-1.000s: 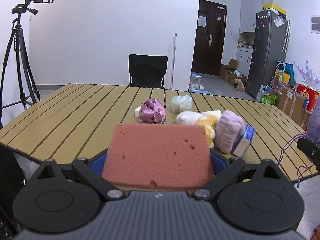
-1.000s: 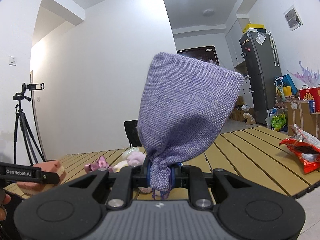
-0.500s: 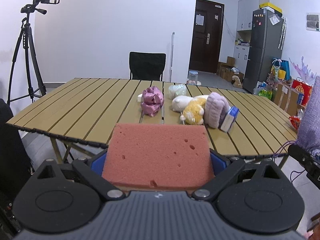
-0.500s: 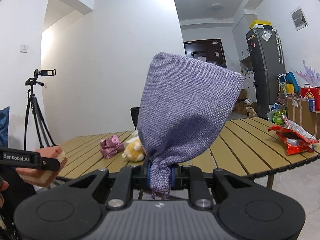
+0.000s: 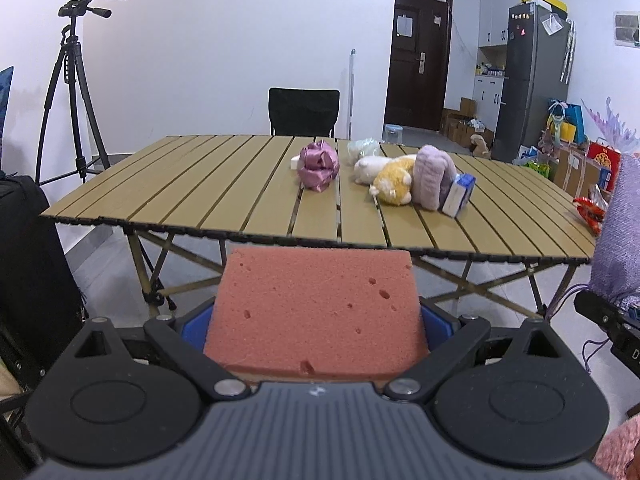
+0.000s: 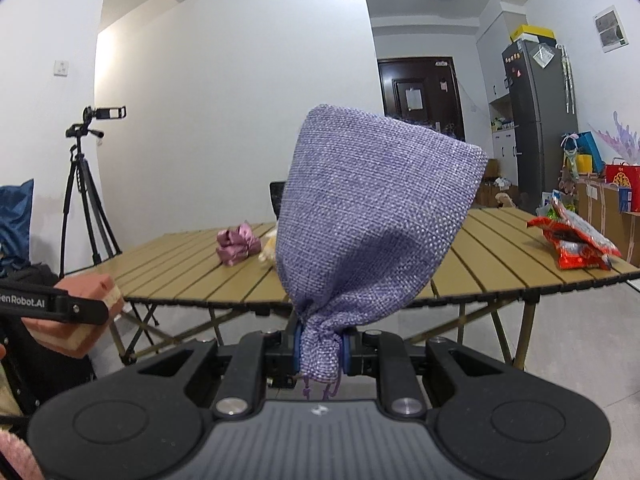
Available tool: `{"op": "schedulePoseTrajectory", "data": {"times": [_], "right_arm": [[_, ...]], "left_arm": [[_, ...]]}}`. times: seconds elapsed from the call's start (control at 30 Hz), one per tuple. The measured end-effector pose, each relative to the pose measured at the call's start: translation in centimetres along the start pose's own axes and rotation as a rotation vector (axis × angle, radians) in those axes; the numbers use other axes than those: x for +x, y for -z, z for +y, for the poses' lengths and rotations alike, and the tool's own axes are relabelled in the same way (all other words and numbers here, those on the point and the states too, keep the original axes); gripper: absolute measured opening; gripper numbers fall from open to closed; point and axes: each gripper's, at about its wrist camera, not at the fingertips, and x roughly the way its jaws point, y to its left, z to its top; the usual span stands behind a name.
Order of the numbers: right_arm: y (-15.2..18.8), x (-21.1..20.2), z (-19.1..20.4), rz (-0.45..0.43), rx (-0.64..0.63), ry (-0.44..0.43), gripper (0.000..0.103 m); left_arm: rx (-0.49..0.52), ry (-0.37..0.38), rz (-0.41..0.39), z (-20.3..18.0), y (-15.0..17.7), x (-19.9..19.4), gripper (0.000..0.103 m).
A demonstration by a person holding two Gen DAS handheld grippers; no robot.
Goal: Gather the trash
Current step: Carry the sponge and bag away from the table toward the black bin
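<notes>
My left gripper [image 5: 316, 320] is shut on a pink sponge [image 5: 316, 312], which fills the gap between its blue pads. In the right wrist view the same sponge [image 6: 76, 312] shows at the far left, off the table's near edge. My right gripper [image 6: 322, 354] is shut on the tied neck of a purple woven pouch [image 6: 376, 220], which stands up and hides the table's middle. The pouch [image 5: 620, 240] also shows at the right edge of the left wrist view. Both grippers hang in front of the slatted wooden table [image 5: 200, 200].
On the table lie a pink satin bundle [image 5: 318, 166], a white and yellow plush [image 5: 388, 178], a lilac fluffy item [image 5: 432, 178], a small blue box [image 5: 458, 196] and a red snack wrapper [image 6: 576, 244]. A tripod [image 5: 72, 92] stands left, a black chair [image 5: 304, 112] behind.
Both grippers have drawn back from the table, which now lies farther off with its near edge and legs in view. Each grip holds as before.
</notes>
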Motion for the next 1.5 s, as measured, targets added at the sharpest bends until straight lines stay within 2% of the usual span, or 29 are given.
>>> {"op": "schedulePoseTrajectory", "data": {"times": [0.7, 1.03, 1.3, 1.5], "right_arm": [[6.7, -1.9, 1.6, 0.206, -0.043, -0.033, 0.017], [10.2, -0.9, 1.6, 0.316, -0.037, -0.033, 0.017], [13.4, 1.2, 1.1, 0.426, -0.018, -0.018, 0.017], [14.7, 2.5, 1.2, 0.517, -0.004, -0.011, 0.017]], "left_arm": [[0.021, -0.012, 0.140, 0.2, 7.3, -0.4, 0.098], [0.018, -0.032, 0.218, 1.0, 10.0, 1.1, 0.098], [0.026, -0.043, 0.290, 1.6, 12.1, 3.7, 0.098], [-0.003, -0.058, 0.345, 2.9, 13.1, 5.4, 0.098]]}}
